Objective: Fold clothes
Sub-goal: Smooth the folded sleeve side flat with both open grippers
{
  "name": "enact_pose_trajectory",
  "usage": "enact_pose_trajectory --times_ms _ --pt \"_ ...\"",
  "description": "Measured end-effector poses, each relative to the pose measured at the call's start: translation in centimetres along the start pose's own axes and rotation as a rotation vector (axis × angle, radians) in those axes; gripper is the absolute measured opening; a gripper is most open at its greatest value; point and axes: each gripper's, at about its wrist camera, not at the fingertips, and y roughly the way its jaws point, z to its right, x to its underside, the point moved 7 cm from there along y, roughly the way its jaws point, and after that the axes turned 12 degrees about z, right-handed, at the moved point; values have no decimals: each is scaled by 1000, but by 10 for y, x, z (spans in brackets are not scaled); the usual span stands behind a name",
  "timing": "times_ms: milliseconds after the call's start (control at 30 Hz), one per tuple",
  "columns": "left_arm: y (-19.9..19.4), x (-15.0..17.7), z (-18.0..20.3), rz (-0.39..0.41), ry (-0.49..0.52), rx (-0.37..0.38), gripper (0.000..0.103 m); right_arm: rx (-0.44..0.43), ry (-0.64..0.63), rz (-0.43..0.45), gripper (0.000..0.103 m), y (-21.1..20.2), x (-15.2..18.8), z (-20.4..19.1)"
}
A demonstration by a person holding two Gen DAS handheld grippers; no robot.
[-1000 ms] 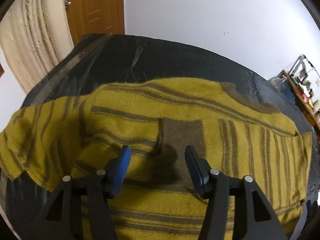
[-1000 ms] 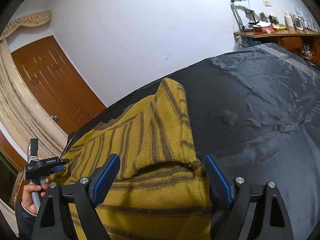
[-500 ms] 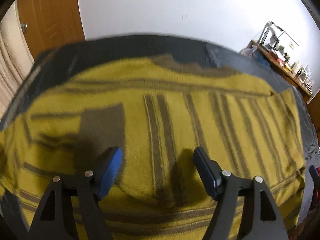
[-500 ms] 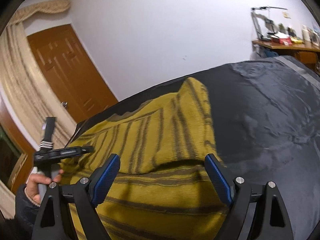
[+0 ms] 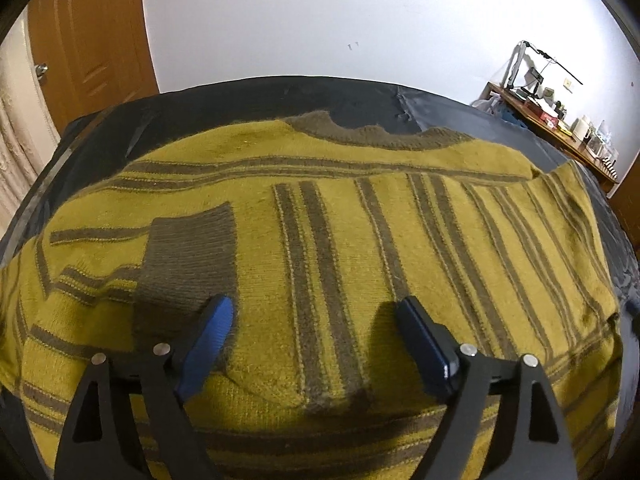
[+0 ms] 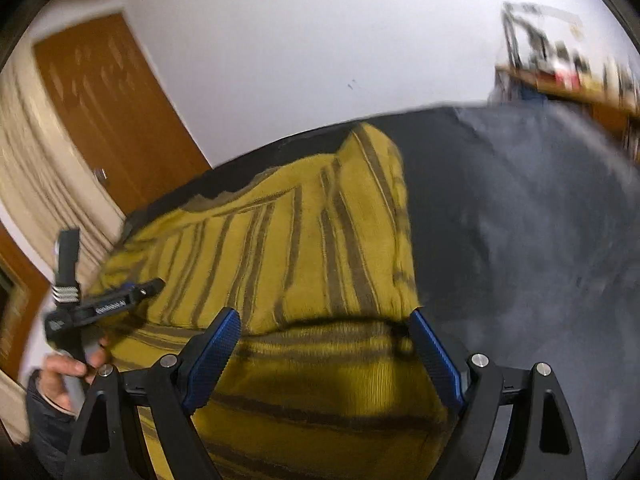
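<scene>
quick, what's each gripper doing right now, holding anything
Left gripper: open, its jaws have just been opening, nothing gripped, over the yellow striped sweater.
Right gripper: open, holding nothing, over the sweater's folded edge.

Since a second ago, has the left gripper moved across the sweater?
Yes. In the left wrist view the left gripper has slid right along the sweater: the brown cuff, earlier between its fingers, now lies left of them. Its jaws have just been opening, empty.
</scene>
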Motion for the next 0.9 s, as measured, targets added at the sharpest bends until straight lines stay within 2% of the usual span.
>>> enact_pose_trajectory --times_ms 167,300,367,433,533,633,833,900 --pt "-3 0 -3 2 -13 19 88 -3 -225 0 88 11 -34 -54" --pt "-5 0 -4 6 -20 31 88 -36 -255 -125 88 56 -15 -70" --pt "-4 0 -4 7 -22 35 88 12 -261 -180 88 74 -3 -59" --pt "-4 0 -4 8 -25 40 89 104 -253 -218 88 87 9 -35" --pt "-3 0 -3 8 -22 46 90 114 -237 -172 89 83 7 -11" --pt "-4 0 -3 7 -15 44 91 111 -241 -163 89 80 8 -5" --pt "-8 -6 -15 4 -104 73 91 135 -219 -193 89 80 -1 -12" --pt "-7 -8 -21 7 -123 51 91 124 -259 -147 89 78 -22 -25"
